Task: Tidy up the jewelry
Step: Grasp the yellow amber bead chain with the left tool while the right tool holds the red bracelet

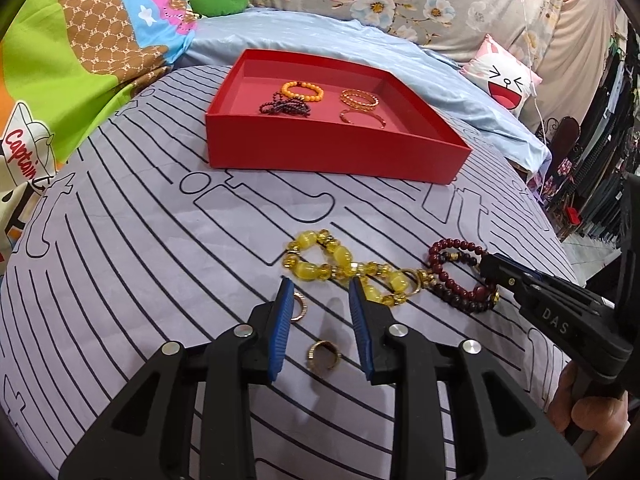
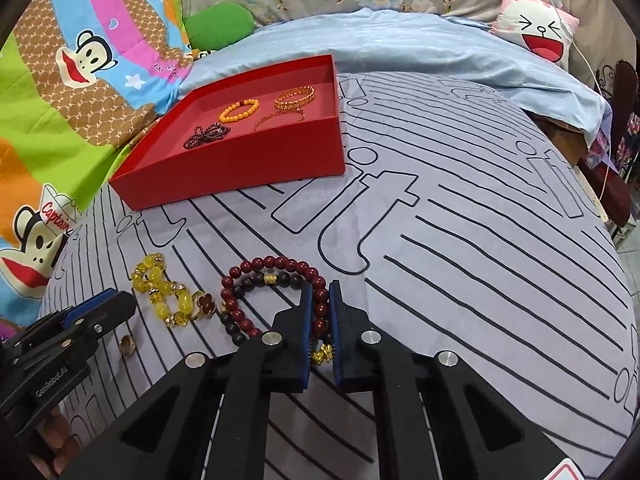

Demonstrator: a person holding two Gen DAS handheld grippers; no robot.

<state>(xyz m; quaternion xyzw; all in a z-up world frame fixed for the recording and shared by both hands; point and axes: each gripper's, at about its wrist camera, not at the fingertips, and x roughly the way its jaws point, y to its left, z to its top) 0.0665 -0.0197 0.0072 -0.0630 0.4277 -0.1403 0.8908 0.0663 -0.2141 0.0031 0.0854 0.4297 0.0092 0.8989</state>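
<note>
Jaws of the right gripper (image 2: 319, 322) were closed on the dark red bead bracelet (image 2: 276, 264); jaws of the left gripper (image 1: 320, 320) stood wide, empty, above a gold ring (image 1: 323, 355). Beside both lay the yellow bead bracelet (image 1: 320, 258) on the striped sheet (image 2: 480, 240). Farther off, the red tray (image 1: 340, 152) held an orange bead bracelet (image 1: 302, 90), a dark bead string (image 1: 284, 108) and gold bangles (image 1: 360, 98).

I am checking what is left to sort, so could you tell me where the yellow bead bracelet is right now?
The yellow bead bracelet lies on the striped sheet, outside the red tray, just ahead of the open left gripper and left of the dark red bracelet.
</note>
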